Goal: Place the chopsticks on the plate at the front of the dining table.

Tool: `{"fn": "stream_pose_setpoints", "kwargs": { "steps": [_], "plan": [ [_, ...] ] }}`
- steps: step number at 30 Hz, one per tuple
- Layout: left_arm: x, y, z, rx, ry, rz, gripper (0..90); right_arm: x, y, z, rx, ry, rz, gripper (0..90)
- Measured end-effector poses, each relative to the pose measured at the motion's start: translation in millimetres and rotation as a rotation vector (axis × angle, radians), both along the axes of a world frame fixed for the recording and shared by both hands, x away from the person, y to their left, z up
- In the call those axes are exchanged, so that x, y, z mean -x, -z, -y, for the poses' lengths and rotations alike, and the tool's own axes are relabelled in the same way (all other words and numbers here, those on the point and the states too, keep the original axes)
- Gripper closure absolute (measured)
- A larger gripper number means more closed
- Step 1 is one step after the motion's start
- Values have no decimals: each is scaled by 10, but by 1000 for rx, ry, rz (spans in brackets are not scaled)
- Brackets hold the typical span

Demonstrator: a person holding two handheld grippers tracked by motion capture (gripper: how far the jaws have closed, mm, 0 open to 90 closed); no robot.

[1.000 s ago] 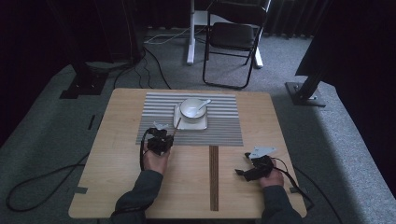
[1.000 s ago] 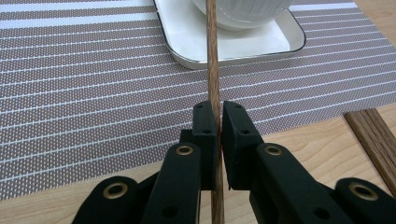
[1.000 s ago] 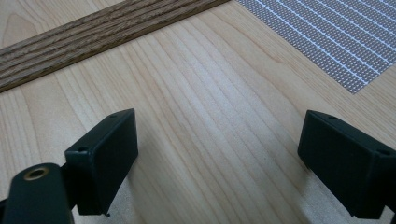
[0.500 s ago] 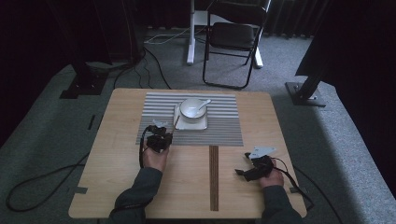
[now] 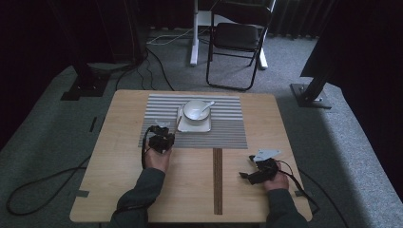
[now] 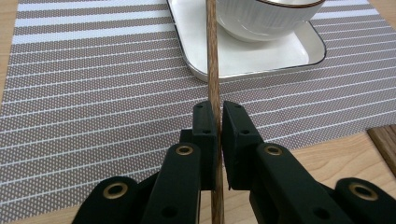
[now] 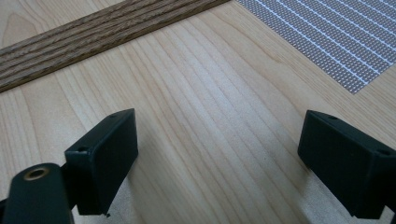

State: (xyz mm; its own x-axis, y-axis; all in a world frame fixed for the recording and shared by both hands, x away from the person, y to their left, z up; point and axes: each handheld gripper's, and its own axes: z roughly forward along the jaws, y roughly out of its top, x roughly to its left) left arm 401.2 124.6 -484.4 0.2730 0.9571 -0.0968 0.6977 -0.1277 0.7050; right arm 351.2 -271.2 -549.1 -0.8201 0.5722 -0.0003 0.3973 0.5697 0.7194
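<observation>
On the left of the desk [image 5: 114,156], the left gripper [image 5: 160,138] sits at the near-left corner of the striped placemat [image 5: 223,130], at about seven o'clock from the white bowl [image 5: 196,109]. In the left gripper view its jaws are pressed together on a thin wooden chopstick [image 6: 212,70], which runs straight up toward twelve o'clock, passing over the left edge of the white square plate [image 6: 261,60] and just beside the bowl [image 6: 261,16] standing on it. A spoon [image 5: 206,105] rests in the bowl, its handle pointing to about two o'clock. Farther right, a dark wood strip [image 5: 217,180] is set in the desk. At about four o'clock from the bowl, well apart from it, the right gripper [image 5: 254,172] lies low over bare wood, its jaws spread wide and holding nothing.
</observation>
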Motion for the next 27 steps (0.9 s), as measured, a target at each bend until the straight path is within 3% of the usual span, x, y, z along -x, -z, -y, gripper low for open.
{"fn": "stream_pose_setpoints", "kwargs": {
  "steps": [27],
  "plan": [
    [-158, -20, -65, 2, -25, -9, 844, 1, 0, 0, 0, 1, -1, 116]
  ]
}}
